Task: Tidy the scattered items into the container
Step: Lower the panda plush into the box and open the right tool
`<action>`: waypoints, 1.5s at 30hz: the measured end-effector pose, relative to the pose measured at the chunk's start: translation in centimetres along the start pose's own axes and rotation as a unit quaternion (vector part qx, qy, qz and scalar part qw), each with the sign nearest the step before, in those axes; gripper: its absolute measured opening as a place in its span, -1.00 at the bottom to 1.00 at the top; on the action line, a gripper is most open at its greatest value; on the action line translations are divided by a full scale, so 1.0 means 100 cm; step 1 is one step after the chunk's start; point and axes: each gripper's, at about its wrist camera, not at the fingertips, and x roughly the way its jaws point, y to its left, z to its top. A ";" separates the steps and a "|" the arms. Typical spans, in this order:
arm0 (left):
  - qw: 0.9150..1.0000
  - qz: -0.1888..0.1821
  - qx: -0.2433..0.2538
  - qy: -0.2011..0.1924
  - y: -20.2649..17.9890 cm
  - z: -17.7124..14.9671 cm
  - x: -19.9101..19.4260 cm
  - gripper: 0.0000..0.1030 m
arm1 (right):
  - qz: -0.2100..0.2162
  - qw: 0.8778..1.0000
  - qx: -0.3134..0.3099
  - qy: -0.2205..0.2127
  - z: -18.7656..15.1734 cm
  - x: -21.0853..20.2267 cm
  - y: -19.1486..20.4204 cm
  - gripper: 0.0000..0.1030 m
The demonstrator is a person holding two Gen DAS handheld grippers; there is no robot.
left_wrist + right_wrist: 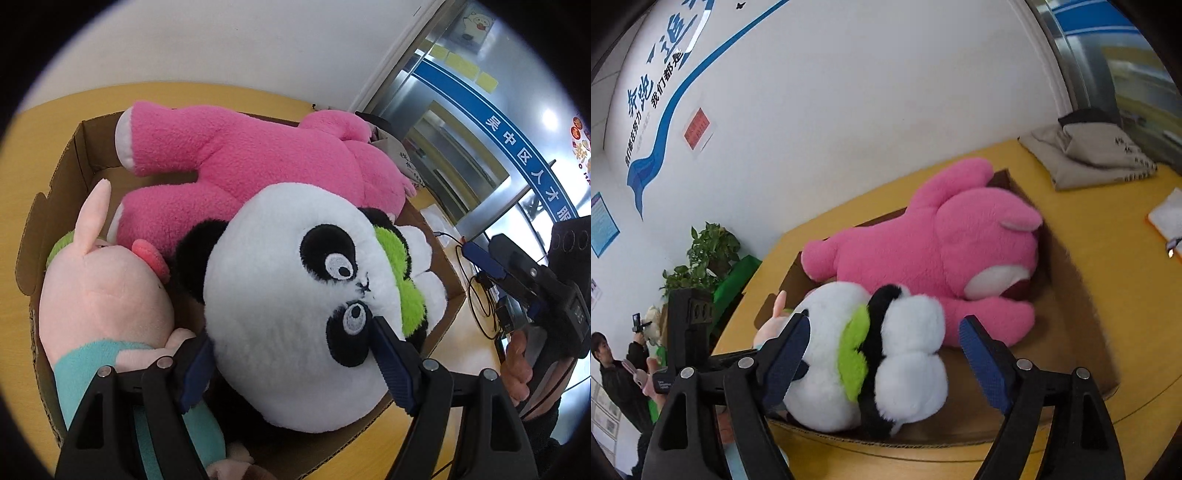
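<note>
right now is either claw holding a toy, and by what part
Left claw grips the panda plush by its head; right claw is open, holding nothing.

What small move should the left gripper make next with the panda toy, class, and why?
Probably open and draw back. The left gripper has its fingers pressed on either side of the panda, which already lies in the cardboard box beside the pink bear and the pale pink rabbit. The right gripper stands open, its pads clear of the panda.
</note>
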 end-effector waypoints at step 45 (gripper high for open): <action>0.991 0.108 -0.022 -0.078 -0.049 -0.075 -0.018 0.48 | -0.116 0.981 -0.155 0.010 -0.086 0.037 -0.015 0.99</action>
